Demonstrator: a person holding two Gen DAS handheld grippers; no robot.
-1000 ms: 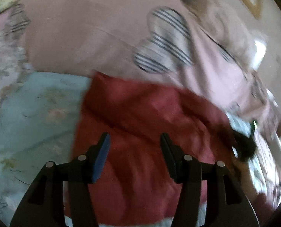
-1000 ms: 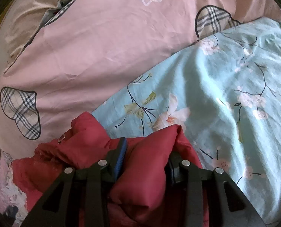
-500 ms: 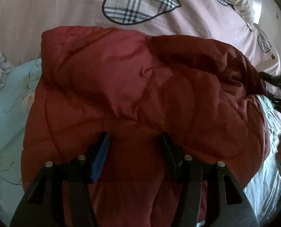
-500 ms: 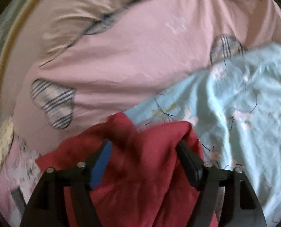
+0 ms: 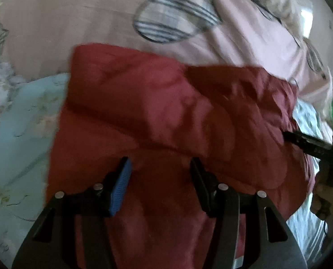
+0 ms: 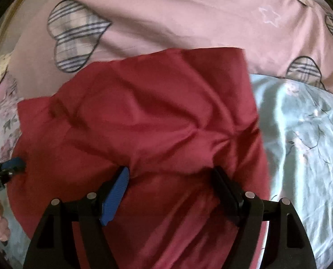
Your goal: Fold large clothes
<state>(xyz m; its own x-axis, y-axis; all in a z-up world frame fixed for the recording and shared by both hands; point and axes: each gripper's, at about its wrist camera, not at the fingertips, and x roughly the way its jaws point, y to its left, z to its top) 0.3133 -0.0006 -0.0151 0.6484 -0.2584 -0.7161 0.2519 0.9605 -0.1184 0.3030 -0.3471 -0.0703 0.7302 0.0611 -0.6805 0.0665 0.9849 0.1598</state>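
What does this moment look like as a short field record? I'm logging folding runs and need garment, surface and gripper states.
garment: red quilted jacket, lying folded and puffy on the bed
under it: pale blue floral sheet and pink duvet with plaid hearts
left gripper: open, over the jacket's near part, no cloth pinched
right gripper: open, over the jacket, no cloth pinched
cross view: right gripper's finger meets the jacket's edge in the left wrist view
image quality: motion blur

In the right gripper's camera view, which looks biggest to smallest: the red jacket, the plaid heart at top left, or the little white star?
1. Red jacket, though it lies nearest the camera.
2. Plaid heart.
3. White star.
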